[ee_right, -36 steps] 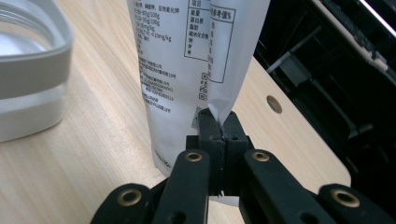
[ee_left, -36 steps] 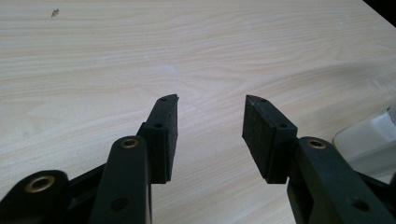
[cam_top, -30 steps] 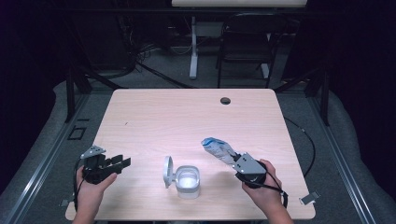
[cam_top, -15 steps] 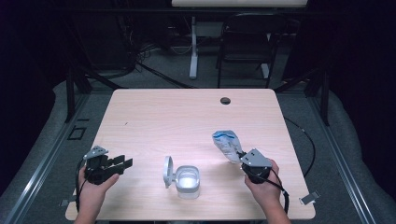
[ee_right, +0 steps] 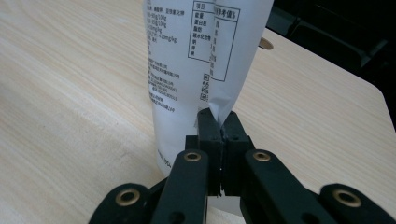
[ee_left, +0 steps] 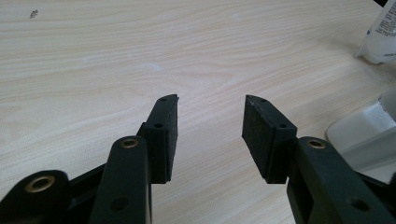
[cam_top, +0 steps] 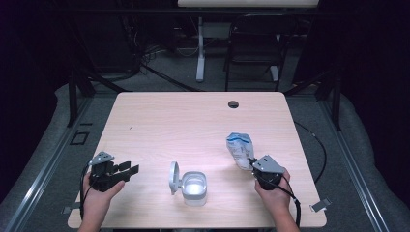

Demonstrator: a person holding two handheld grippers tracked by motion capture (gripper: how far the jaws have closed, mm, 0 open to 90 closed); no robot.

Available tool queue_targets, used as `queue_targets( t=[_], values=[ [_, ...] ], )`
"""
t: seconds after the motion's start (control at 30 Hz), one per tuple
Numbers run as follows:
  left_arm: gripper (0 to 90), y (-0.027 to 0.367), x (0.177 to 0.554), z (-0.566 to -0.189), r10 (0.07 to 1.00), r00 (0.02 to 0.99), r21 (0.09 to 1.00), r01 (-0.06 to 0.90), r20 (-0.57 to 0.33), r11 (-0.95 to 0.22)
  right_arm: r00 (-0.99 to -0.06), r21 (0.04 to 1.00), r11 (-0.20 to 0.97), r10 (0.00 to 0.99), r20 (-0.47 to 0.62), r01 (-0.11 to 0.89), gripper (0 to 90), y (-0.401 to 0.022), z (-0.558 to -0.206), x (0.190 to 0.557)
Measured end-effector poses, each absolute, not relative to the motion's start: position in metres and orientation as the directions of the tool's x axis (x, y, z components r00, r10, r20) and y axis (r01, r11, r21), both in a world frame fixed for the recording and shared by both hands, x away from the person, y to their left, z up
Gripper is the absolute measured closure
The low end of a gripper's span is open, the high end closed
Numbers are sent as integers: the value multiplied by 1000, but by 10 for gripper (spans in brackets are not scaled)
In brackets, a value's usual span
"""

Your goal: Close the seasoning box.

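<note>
R tongs [ee_right: 223, 128] clamped on edge of white pouch [cam_top: 240, 150]; pouch at desk's [cam_top: 193, 116] right side, long axis tilted, top pointing away from person; L tongs [ee_left: 210, 123] apart, empty, near open container [cam_top: 194, 187].

left gripper [cam_top: 126, 170] agape, right gripper [cam_top: 251, 162] clamped

The white pouch [ee_right: 187, 60] bears a Chinese nutrition table headed 项目
</note>
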State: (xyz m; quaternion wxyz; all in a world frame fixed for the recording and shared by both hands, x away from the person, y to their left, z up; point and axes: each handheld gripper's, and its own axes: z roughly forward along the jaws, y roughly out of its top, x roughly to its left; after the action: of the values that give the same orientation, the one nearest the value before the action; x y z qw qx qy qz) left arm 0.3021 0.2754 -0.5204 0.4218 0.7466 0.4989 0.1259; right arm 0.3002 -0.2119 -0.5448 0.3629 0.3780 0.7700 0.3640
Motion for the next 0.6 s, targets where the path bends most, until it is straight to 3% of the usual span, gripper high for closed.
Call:
queue_targets(
  t=[0.3,0.6],
  values=[
    [557,271,301,-517,844,487,758,632,-225,-162,-492,822,473,823,-284,317,835,-213,-549,291],
    [559,256,297,-507,819,534,777,600,-210,-192,-526,825,458,816,-240,333,713,-221,-549,284]
  ],
)
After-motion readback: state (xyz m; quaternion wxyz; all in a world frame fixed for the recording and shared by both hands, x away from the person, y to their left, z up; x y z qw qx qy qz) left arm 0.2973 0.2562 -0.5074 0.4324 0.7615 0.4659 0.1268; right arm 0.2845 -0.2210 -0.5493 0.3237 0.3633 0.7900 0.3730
